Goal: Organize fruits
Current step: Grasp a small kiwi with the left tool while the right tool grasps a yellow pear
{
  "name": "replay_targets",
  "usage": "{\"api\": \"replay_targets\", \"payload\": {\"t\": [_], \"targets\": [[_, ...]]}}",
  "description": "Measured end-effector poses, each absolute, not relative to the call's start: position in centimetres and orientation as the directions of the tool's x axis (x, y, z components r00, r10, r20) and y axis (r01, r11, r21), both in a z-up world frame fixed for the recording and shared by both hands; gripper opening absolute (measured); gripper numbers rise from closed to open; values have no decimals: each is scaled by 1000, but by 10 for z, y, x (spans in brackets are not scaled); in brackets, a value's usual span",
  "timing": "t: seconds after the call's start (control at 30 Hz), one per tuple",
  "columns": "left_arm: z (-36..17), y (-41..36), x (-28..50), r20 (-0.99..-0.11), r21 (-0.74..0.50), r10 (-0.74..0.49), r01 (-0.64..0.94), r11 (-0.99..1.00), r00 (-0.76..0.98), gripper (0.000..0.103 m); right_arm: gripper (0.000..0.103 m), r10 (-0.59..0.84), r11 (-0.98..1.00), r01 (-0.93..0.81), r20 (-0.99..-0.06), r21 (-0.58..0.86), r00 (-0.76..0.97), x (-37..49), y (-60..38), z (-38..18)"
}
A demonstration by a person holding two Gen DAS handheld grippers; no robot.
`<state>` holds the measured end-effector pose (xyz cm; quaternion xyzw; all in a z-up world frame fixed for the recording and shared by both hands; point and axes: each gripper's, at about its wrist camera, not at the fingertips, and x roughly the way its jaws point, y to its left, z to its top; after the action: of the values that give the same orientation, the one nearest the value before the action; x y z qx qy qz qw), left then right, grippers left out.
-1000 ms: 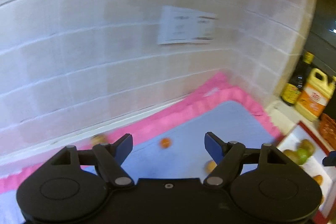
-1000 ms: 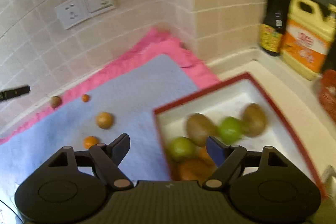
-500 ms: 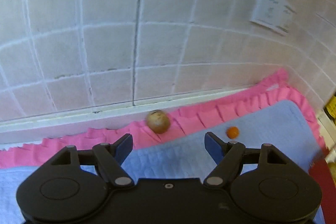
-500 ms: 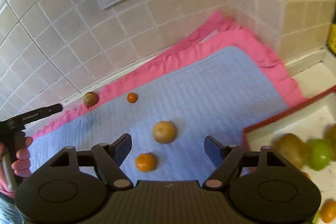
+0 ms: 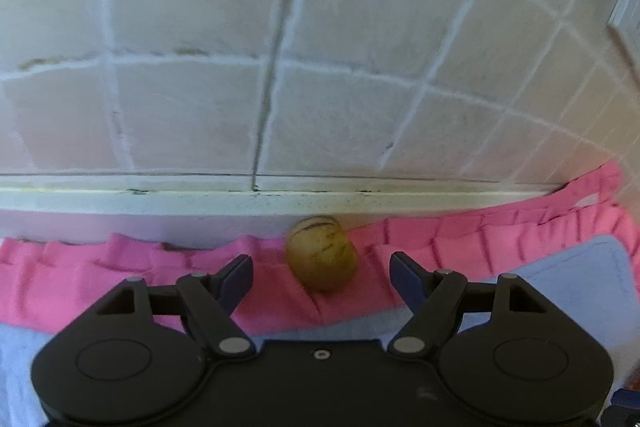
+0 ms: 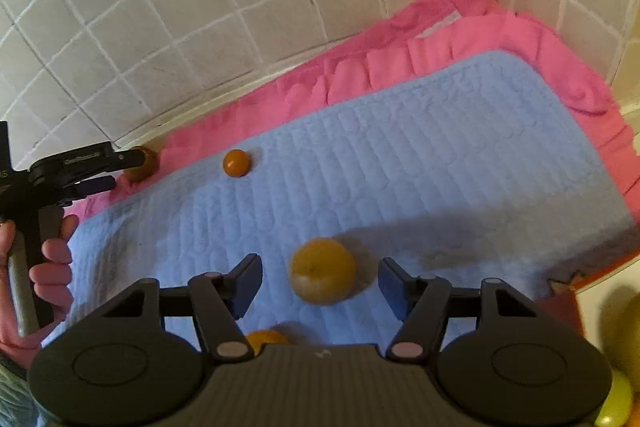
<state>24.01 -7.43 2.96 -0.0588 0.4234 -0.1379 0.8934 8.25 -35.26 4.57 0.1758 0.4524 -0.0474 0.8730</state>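
Now, tan fruit (image 5: pixel 321 254) between wide left jaws, untouched, on pink frill (image 5: pixel 120 275)

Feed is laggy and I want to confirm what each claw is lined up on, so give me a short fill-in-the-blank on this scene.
1. The brown streaked round fruit lies on the ____ ruffled border.
2. The large yellow-orange round fruit rests on the ____ quilted mat.
3. Between the right claw pads sits the ____ fruit.

Missing: pink; blue; yellow-orange

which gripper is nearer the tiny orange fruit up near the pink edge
Left. In the right wrist view the left gripper sits just left of the small orange fruit, at the brownish fruit. The right gripper brackets the big orange fruit, farther down the mat.
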Motion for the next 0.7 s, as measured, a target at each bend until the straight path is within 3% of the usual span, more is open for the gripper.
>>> {"api": "replay_targets", "payload": {"t": [0.2,0.23,0.27,0.37,0.47,0.7], "targets": [[16,-88,248,-745,-153,-223,164,975,629,89,66,112,931,218,-799,292,590,89,-352,31],[14,-90,249,-745,-144,-214,161,976,631,83,66,113,933,214,-801,289,587,90,-350,29],[12,-90,250,-747,-134,-206,159,978,633,69,66,112,935,212,-803,285,585,92,-349,27],[8,-93,252,-746,-117,-197,167,979,636,67,62,99,940,213,-812,266,576,95,-346,21],[10,-95,250,-740,-134,-226,191,972,634,52,57,86,943,216,-814,252,574,97,-345,17],[9,-101,246,-734,-110,-218,204,973,643,50,44,76,943,223,-813,247,577,95,-348,16]]}}
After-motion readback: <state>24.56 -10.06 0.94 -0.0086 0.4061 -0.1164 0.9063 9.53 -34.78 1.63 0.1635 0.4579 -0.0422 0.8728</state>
